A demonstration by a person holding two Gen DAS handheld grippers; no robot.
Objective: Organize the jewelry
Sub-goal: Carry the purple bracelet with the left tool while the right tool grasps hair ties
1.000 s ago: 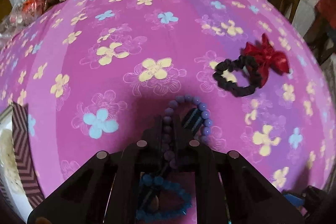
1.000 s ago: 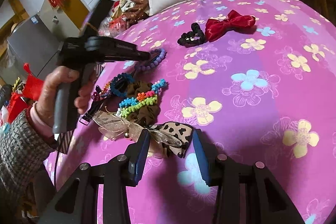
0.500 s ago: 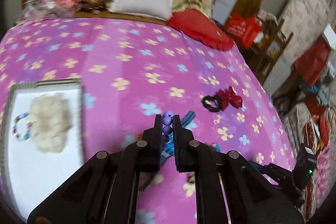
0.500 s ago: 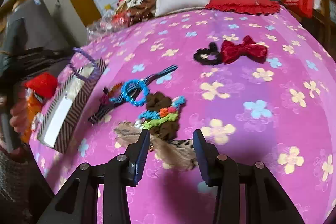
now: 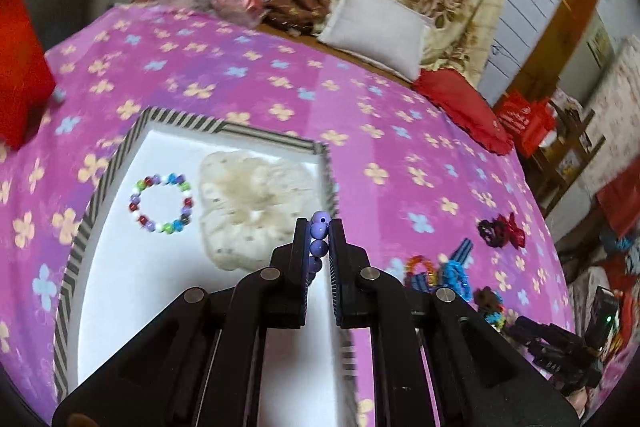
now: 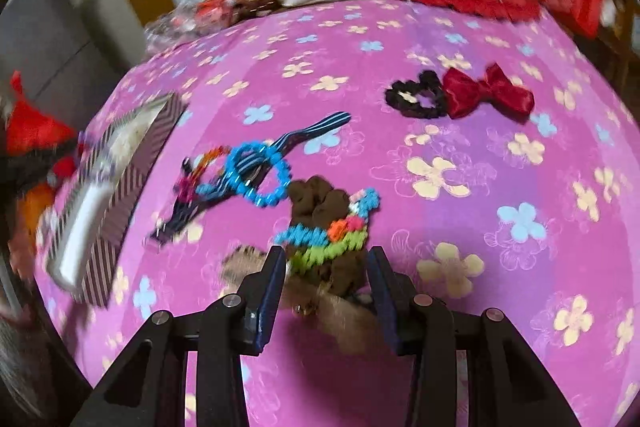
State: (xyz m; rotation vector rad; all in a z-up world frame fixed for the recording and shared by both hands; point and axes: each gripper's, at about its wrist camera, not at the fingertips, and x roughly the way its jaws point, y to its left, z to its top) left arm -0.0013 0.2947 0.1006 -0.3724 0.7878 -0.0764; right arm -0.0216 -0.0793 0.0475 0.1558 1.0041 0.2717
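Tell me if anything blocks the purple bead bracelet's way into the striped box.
Nothing visible does. The left gripper holds the purple bracelet over the open box; inside, a colourful bracelet and cream scrunchie leave bare floor.

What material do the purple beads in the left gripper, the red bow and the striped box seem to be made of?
Purple beads: probably plastic or glass; smooth round balls with a soft shine, clamped in the left gripper.
Red bow: satin-like fabric; glossy folds with bright highlights.
Striped box: likely printed cardboard; thin, straight walls with a matte striped pattern and a white inside.
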